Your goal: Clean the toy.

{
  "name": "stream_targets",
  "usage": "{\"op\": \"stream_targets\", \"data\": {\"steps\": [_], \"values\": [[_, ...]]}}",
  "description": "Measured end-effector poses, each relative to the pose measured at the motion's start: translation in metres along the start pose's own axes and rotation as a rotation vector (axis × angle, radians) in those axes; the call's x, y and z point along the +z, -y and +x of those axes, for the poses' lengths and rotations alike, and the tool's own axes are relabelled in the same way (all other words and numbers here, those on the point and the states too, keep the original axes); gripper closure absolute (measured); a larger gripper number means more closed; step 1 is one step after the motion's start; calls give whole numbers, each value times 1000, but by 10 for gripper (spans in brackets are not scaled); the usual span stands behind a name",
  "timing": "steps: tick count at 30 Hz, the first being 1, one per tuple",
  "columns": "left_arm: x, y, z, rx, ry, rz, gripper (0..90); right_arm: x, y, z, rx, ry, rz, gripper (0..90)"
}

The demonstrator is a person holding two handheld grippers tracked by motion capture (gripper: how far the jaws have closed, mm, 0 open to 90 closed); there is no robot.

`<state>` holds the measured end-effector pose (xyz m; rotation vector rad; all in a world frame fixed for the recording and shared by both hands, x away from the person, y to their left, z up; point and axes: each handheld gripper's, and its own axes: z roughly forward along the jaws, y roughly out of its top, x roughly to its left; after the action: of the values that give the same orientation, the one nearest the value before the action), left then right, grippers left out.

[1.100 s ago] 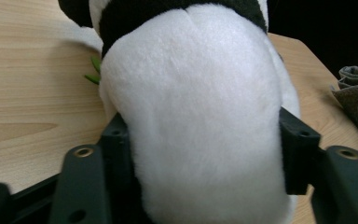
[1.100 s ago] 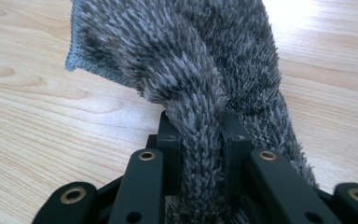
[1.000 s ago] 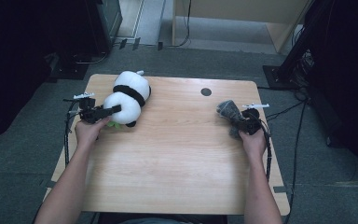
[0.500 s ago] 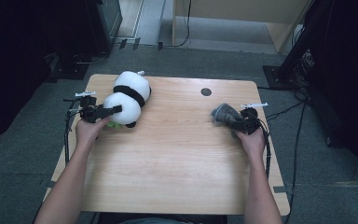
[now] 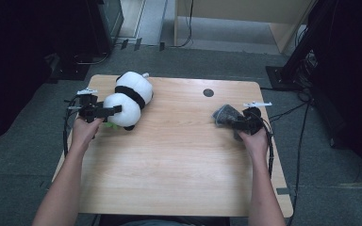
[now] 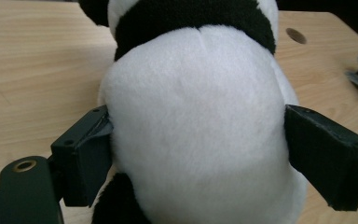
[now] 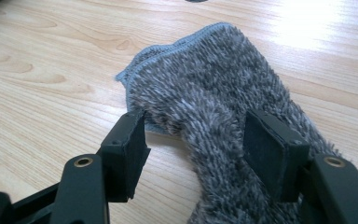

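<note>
A black-and-white panda plush point(image 5: 127, 99) lies at the table's far left. My left gripper point(image 5: 115, 110) reaches in from its left. In the left gripper view the white body point(image 6: 196, 93) bulges between the jaws of the left gripper point(image 6: 198, 135). The jaws have just been opening, and both pads still press into the fur. A grey fuzzy cloth point(image 5: 224, 114) lies at the right. My right gripper point(image 5: 231, 121) points at it; its jaws have just been opening. A fold of the cloth point(image 7: 214, 79) lies loose between the spread jaws of the right gripper point(image 7: 193, 135).
The wooden table point(image 5: 179, 155) has a small black hole point(image 5: 208, 92) near its far edge. Something green point(image 5: 109, 125) peeks out under the plush. Dark equipment, cables and grey floor surround the table.
The right gripper's jaws have spread apart and let go of the cloth, which has settled slightly to the left on the table. The left hand and plush look much the same.
</note>
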<state>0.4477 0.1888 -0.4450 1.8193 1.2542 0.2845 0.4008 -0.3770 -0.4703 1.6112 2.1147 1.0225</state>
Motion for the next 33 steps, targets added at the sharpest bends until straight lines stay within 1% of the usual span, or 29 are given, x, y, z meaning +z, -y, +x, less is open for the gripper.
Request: {"op": "stream_targets", "data": {"steps": [1, 4, 6, 7, 8, 9, 12, 15, 18, 23, 26, 27, 29, 33], "values": [[0, 0, 1, -5, 11, -7, 133, 0, 0, 1, 0, 1, -2, 398], [-2, 0, 4, -30, 39, -8, 133, -1, -2, 4, -6, 1, -5, 398], [-3, 0, 5, -45, 49, -12, 132, -1, -2, 5, -9, 1, -4, 399], [-4, -1, 5, -45, 54, -19, 112, -1, -2, 5, -10, 1, -4, 398], [-5, -1, 4, -42, 54, -25, 18, -2, -2, 6, -11, -1, -2, 398], [-7, -2, 3, -36, 56, -39, 0, -3, -2, 6, -10, -2, -2, 399], [-12, -4, -2, -28, 66, -62, 0, -5, -3, 9, -13, -8, -12, 398], [-14, -6, -8, -12, 65, -69, 0, -6, -3, 12, -17, -15, -13, 399], [-15, -7, -14, 8, 79, -69, 0, -7, -4, 17, -26, -19, -15, 398], [-16, -9, -35, 56, 131, -69, 0, -10, -5, 26, -39, -31, -27, 398], [-13, -9, -47, 85, 156, -60, 0, -12, -5, 33, -53, -31, -31, 397], [-12, -8, -51, 93, 157, -58, 0, -12, -5, 36, -61, -34, -32, 398], [-9, -8, -58, 103, 171, -59, 0, -12, -4, 42, -76, -36, -33, 394], [-2, -6, -72, 132, 200, -39, 0, -12, -3, 53, -97, -53, -38, 393]]}}
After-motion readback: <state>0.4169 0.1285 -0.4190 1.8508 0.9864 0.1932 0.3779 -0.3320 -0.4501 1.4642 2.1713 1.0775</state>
